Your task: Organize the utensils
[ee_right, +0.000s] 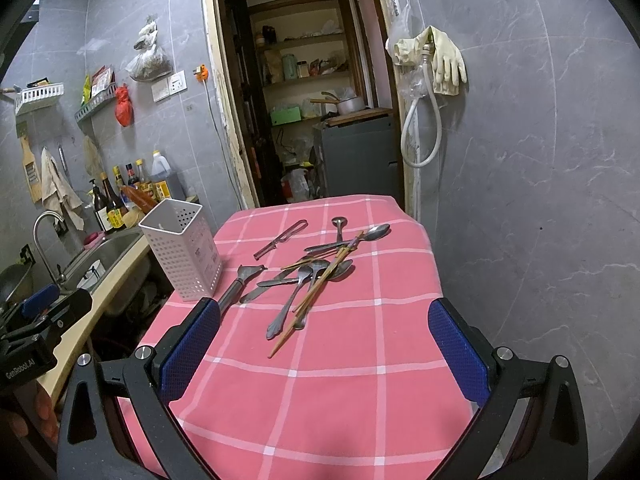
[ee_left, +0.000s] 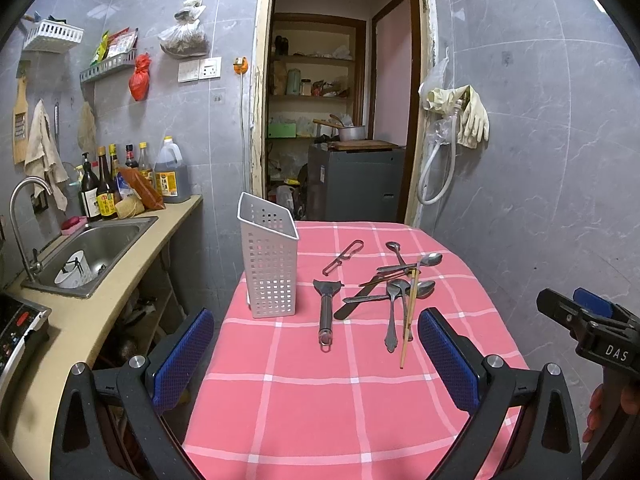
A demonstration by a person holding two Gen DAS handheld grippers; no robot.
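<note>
A white perforated utensil holder (ee_left: 270,266) (ee_right: 184,250) stands upright and empty at the left side of the pink checked table (ee_left: 320,400) (ee_right: 340,392). To its right lie a metal peeler (ee_left: 327,312) (ee_right: 240,284), a slim wire peeler (ee_left: 343,257) (ee_right: 281,238), and a heap of spoons (ee_left: 391,312) (ee_right: 298,292), a knife and wooden chopsticks (ee_left: 410,312) (ee_right: 316,292). My left gripper (ee_left: 316,354) is open near the table's front. My right gripper (ee_right: 326,344) is open too, short of the heap. Both hold nothing.
A counter with a steel sink (ee_left: 90,252) (ee_right: 108,256), faucet (ee_left: 22,216) and sauce bottles (ee_left: 132,180) runs along the left. A doorway (ee_left: 340,120) to a pantry lies behind the table. The right gripper (ee_left: 592,332) shows at the left view's right edge.
</note>
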